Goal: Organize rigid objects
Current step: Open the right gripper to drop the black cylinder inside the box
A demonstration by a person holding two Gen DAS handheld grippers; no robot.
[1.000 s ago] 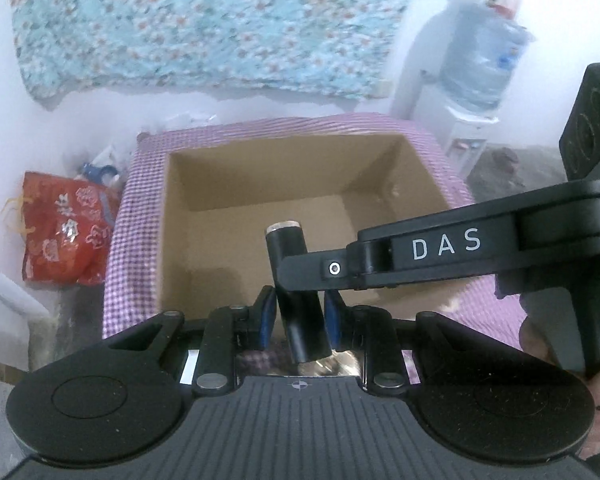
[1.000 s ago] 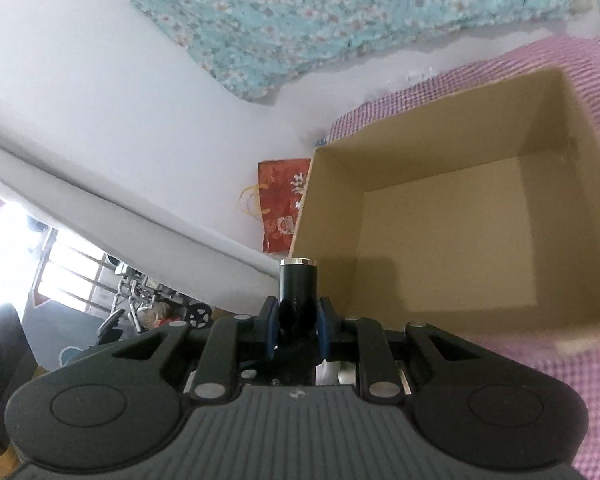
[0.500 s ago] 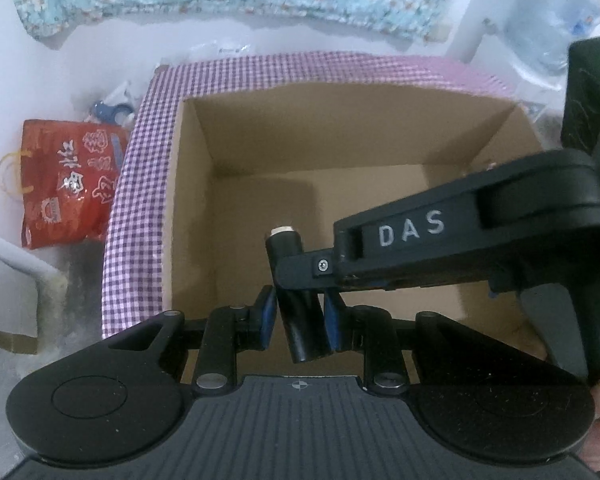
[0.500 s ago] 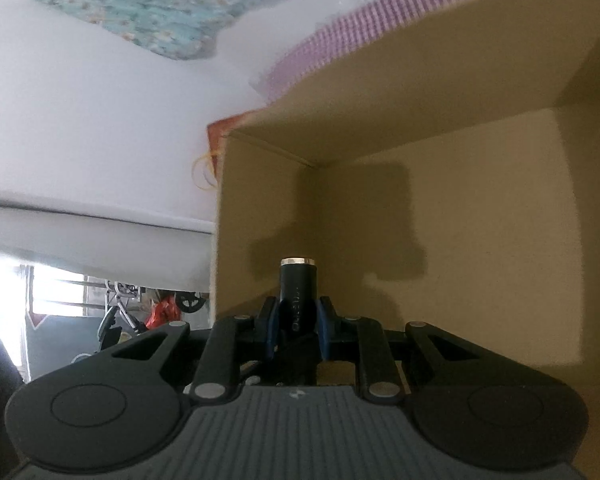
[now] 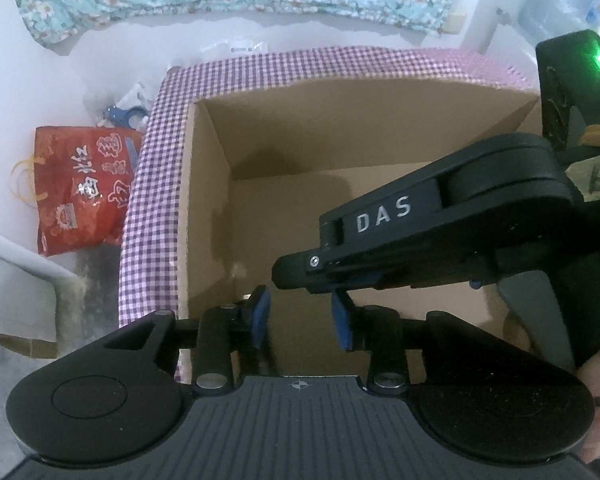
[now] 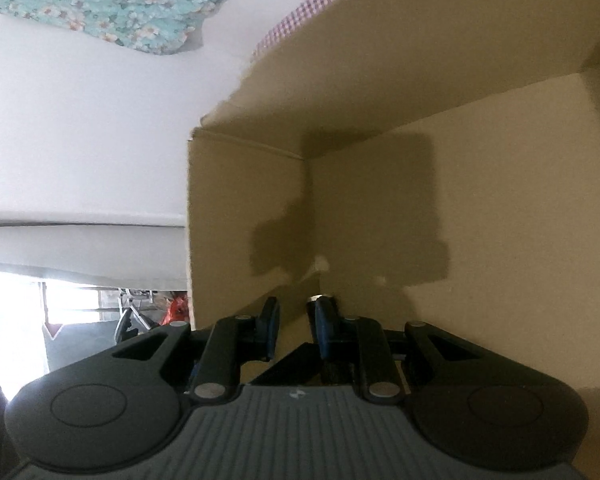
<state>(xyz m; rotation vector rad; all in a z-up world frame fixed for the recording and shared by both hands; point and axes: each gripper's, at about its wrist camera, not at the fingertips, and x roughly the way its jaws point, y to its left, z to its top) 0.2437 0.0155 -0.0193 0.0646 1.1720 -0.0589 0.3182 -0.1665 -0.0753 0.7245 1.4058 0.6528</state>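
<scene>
The cardboard box (image 5: 204, 208) sits on a worktop covered with a purple checked cloth (image 5: 148, 216), and both tools are lowered into its mouth, so this looks like the drop-off step of the sorting. The left gripper (image 5: 301, 316) points steeply down at the box floor; its jaws are opening and nothing lies between the blue pads, only bare cardboard. The piece it would have delivered does not show, since the right gripper (image 6: 296, 320) crosses low in front in the left view and hides that part of the floor. In the right view the jaws stand a little apart with bare cardboard in the gap, and the silver-rimmed end of a dark cylinder (image 6: 321, 299) peeks out against the right-hand finger, off to one side, not squeezed between both pads; it seems to be sliding free into the near corner. What remains, by my reading, is to lift both tools clear. No other loose items are in view.
</scene>
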